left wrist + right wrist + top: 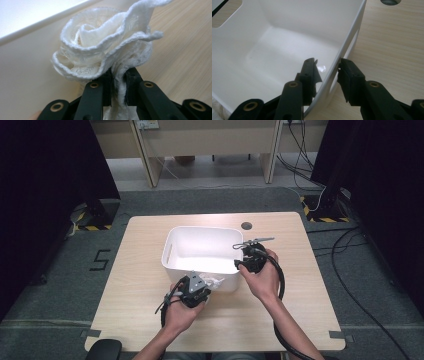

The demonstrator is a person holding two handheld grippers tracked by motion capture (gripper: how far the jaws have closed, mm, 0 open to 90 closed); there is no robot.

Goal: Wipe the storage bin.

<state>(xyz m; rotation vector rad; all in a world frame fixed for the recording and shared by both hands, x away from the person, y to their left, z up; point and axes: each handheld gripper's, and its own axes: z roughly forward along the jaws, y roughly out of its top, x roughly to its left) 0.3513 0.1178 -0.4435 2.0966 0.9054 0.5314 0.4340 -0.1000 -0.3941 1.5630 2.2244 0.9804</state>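
One white plastic bin (pixel 200 251), handle slots in its walls, centred on wooden table (pixel 140 285). Left gripper (pixel 117 82) clamped on bunched white gauze cloth (pixel 105 47), at bin's near wall. Right gripper (pixel 327 71) straddling bin's right wall, jaws apart, contact unclear.

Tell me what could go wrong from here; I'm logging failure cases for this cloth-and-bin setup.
The left gripper pinches only a narrow fold of the white cloth, which blooms loose above the fingers, so it might slip free or catch the white bin rim on the way in. The right gripper straddles the bin's thin wall with a visible gap; if the bin isn't held, it could slide or tip.
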